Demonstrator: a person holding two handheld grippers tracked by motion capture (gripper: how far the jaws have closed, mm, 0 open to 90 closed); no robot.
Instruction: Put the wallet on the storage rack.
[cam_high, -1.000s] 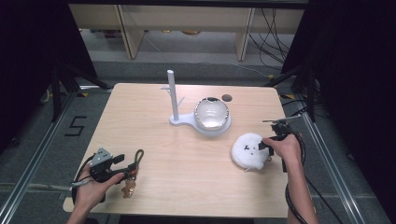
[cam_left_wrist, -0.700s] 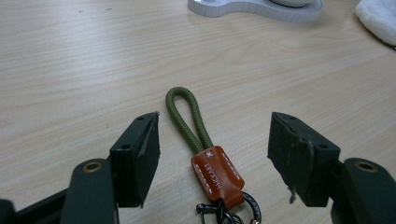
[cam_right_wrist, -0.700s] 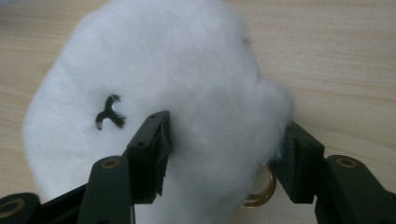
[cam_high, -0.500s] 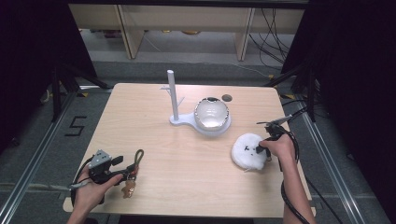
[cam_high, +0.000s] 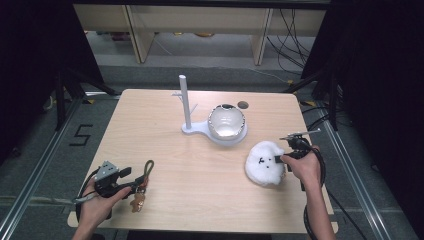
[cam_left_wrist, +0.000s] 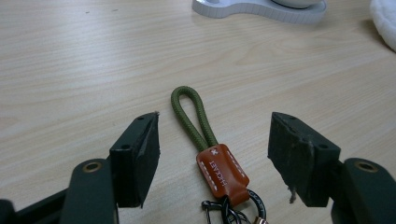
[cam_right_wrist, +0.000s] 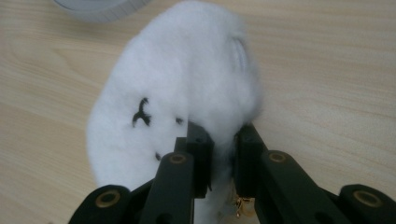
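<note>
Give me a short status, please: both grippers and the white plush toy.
Right gripper just closed, pinching the white plush toy at its edge. Left gripper open, green keychain lying between the jaws, untouched. Plush still on the table, nothing blocking.

Bare tabletop (cam_high: 200, 170) between both hands, white stand (cam_high: 186, 102) and bowl (cam_high: 226, 121) blocking the far middle, seemingly.

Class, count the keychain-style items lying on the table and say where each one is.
2. The green cord keychain lies between the open jaws of the left gripper; the white fluffy charm lies at the right, pinched by the right gripper.
</note>
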